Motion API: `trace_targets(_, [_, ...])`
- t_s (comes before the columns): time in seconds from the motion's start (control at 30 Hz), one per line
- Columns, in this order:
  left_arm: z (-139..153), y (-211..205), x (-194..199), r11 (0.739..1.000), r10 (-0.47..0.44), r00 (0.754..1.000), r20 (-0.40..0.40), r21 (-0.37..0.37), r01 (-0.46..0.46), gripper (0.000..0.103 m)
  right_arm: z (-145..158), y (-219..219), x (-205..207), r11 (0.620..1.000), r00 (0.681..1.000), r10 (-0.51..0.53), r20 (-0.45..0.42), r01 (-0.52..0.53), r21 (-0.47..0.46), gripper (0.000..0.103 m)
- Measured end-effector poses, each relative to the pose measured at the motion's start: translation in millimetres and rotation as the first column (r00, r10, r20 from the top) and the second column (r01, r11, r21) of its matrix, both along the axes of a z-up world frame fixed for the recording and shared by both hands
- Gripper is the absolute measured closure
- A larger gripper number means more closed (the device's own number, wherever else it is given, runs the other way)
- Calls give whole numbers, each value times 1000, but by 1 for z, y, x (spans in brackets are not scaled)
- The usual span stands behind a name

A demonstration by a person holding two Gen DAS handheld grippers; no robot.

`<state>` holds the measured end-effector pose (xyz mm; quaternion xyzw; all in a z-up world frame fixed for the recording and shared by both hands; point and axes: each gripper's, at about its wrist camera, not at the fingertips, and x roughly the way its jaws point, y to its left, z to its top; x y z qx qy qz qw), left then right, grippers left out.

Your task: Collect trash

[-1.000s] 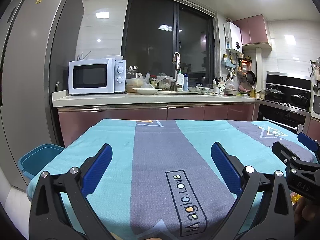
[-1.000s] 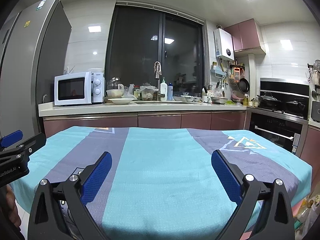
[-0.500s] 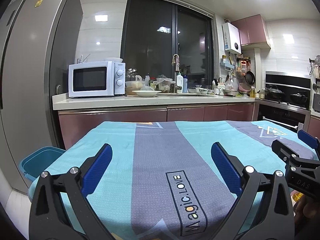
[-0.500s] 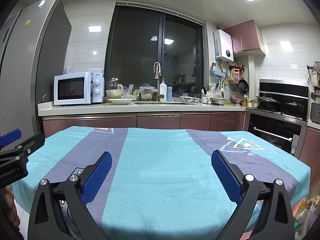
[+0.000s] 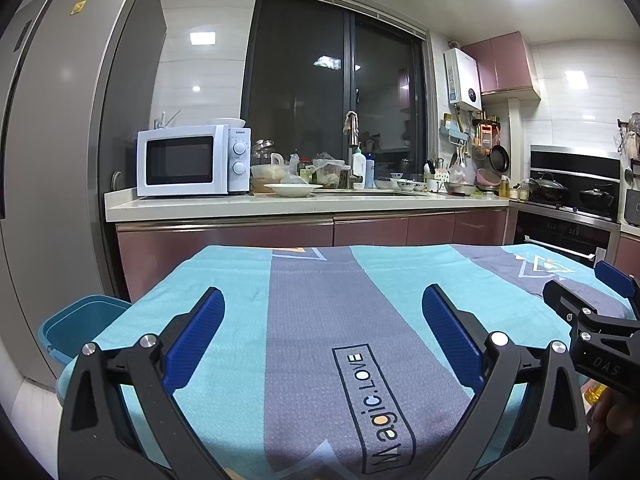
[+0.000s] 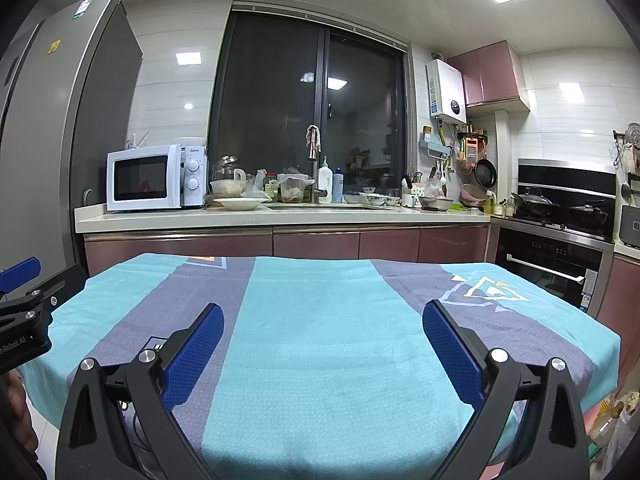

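My left gripper (image 5: pixel 323 304) is open and empty, held over the near edge of a table with a teal and grey cloth (image 5: pixel 320 292). My right gripper (image 6: pixel 323 320) is open and empty over the same cloth (image 6: pixel 320 320), to the right of the left one. Each gripper shows at the edge of the other's view: the right one (image 5: pixel 592 304) and the left one (image 6: pixel 24 292). A blue bin (image 5: pixel 80 324) stands on the floor at the table's left side. I see no trash on the cloth.
A kitchen counter (image 5: pixel 280 204) runs behind the table with a white microwave (image 5: pixel 192 160), a plate, jars and a sink tap. A tall grey fridge (image 5: pixel 60 140) stands at left. An oven and hob (image 6: pixel 560 240) are at right. Bags lie on the floor at right (image 6: pixel 612 412).
Both grippers have drifted slightly back and up, so the table looks a little farther away. Both stay open and empty.
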<state>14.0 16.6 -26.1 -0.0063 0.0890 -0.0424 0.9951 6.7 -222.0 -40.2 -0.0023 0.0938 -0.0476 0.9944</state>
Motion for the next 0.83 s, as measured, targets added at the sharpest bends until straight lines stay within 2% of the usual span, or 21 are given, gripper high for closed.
trace_targets(0.6, [3,7,2,1000,3,1000,13,-17,-3,6,1,-1,5,1000,1000,-1,-8,1,0,7])
trace_targets(0.7, [4,9,9,1000,9,1000,9,-5,-8,6,3,-7,8,1000,1000,-16,-1,16,-3,7])
trace_targets(0.83, [19,21,31,999,22,999,50,45,-24,6,17,-31,25,997,998,-61,26,62,-38,7])
